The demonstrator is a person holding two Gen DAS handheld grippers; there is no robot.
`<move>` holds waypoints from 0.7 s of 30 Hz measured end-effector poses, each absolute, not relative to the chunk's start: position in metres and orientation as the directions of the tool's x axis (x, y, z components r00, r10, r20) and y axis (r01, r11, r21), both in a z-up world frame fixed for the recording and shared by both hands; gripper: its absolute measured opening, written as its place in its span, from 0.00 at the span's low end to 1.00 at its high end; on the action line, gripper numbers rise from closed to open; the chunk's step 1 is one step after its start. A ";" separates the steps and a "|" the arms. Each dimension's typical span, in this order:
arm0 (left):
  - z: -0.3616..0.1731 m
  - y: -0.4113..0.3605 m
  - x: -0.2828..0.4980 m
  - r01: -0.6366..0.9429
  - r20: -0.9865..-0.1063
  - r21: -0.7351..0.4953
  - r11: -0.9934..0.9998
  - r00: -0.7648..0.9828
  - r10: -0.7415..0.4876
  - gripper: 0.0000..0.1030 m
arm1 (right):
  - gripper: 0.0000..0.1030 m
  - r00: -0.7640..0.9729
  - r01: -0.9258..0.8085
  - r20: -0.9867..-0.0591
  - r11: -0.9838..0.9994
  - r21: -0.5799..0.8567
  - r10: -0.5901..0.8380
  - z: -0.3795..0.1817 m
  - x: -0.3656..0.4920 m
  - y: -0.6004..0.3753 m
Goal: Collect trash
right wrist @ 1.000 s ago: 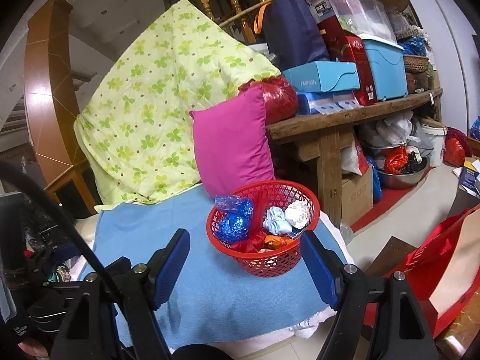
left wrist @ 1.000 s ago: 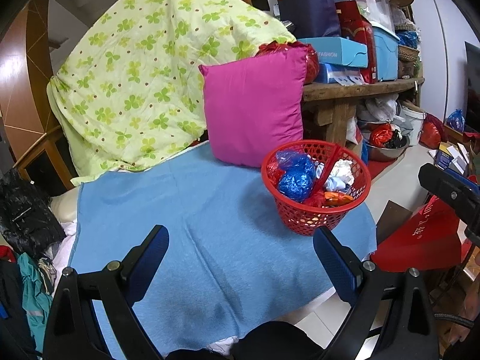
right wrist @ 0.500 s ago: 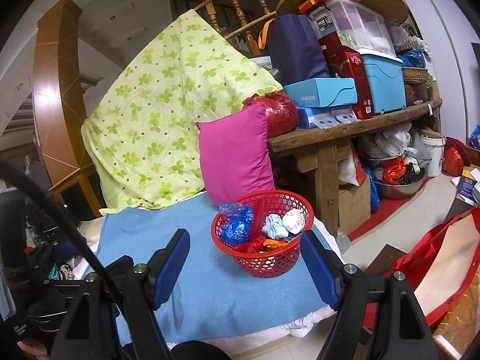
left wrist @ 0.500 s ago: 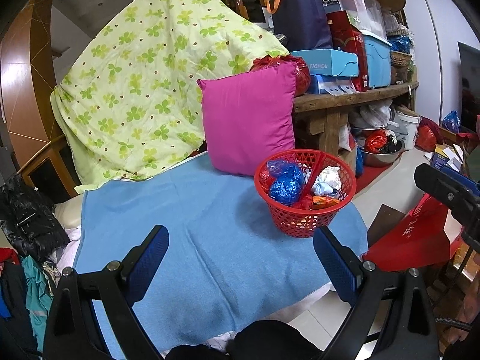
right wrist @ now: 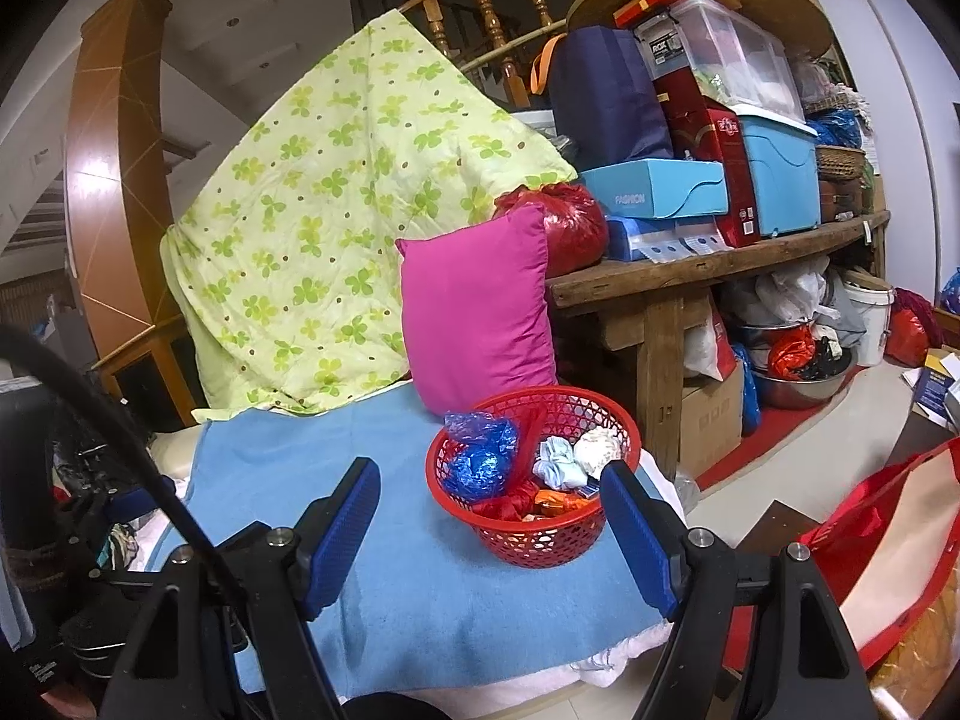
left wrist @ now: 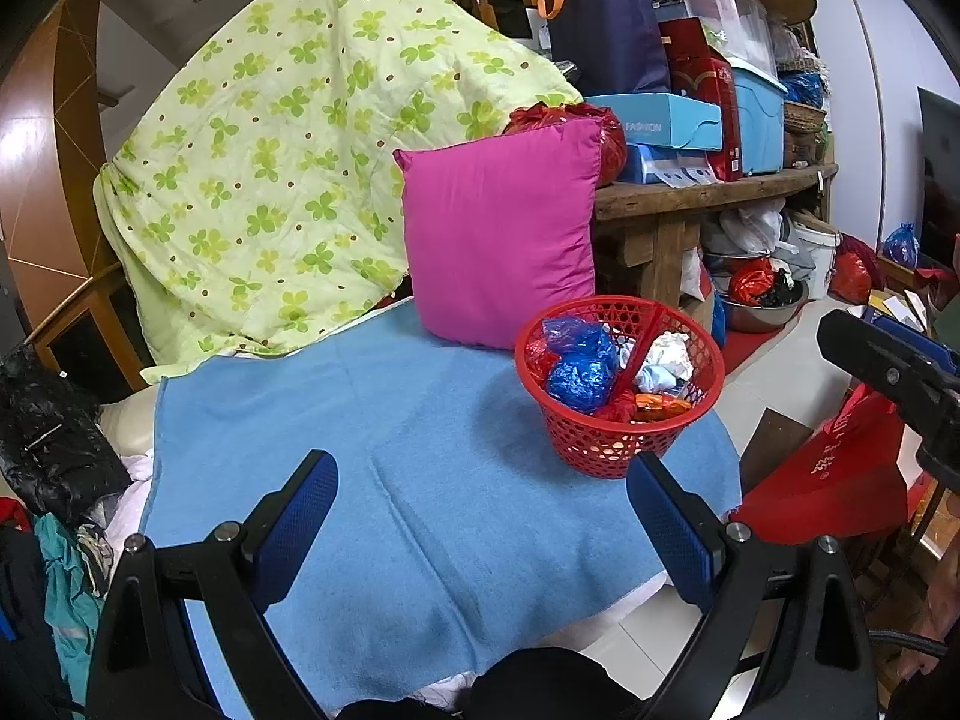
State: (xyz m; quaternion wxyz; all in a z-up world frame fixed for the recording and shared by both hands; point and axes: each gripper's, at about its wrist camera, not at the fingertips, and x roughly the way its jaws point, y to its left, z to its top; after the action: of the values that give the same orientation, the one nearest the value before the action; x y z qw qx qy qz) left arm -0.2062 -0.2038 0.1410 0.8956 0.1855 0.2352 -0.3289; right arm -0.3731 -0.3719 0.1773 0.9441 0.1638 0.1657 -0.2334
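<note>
A red mesh basket (left wrist: 618, 444) (right wrist: 540, 540) stands on the right part of a blue towel (left wrist: 420, 450) (right wrist: 408, 588). Inside it lie a crumpled blue foil wrapper (left wrist: 579, 381) (right wrist: 477, 462), white crumpled paper (left wrist: 663, 360) (right wrist: 594, 450), pale blue paper (right wrist: 555, 462) and orange and red wrappers (left wrist: 657, 402) (right wrist: 552, 501). My left gripper (left wrist: 480, 534) hovers open over the towel's near edge, nothing between its blue pads. The right gripper (right wrist: 492, 534) is open too, just short of the basket, with nothing held.
A magenta pillow (left wrist: 501, 234) (right wrist: 477, 306) leans behind the basket against a green clover quilt (left wrist: 288, 180). A wooden bench (right wrist: 690, 276) stacked with boxes stands to the right. A red bag (left wrist: 828, 480) (right wrist: 888, 552) lies on the floor at right; dark clothes (left wrist: 48, 450) pile up at left.
Both views have drawn back slightly and tilted up, so the basket sits a little smaller and farther from the fingers. Both grippers stay open; nothing in the basket has moved.
</note>
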 end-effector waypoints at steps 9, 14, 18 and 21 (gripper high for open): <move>0.139 -0.210 -0.185 0.674 -0.551 0.170 0.719 0.670 -0.498 0.94 | 0.76 0.831 0.492 -0.405 0.843 0.218 -0.381 0.174 -0.346 -0.377; 0.135 -0.214 -0.179 0.679 -0.560 0.164 0.715 0.661 -0.499 0.94 | 0.76 0.823 0.499 -0.422 0.839 0.216 -0.380 0.169 -0.337 -0.381; 0.133 -0.215 -0.175 0.683 -0.563 0.160 0.713 0.656 -0.502 0.94 | 0.76 0.817 0.503 -0.433 0.838 0.213 -0.380 0.167 -0.332 -0.383; 0.132 -0.213 -0.172 0.686 -0.564 0.151 0.712 0.651 -0.507 0.94 | 0.76 0.816 0.503 -0.433 0.840 0.203 -0.384 0.168 -0.329 -0.380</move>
State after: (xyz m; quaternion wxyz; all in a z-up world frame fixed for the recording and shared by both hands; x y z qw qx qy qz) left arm -0.1719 -0.2130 0.1319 0.8909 0.1785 0.2496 -0.3348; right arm -0.3292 -0.3799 0.1681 0.9399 0.1560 0.1910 -0.2360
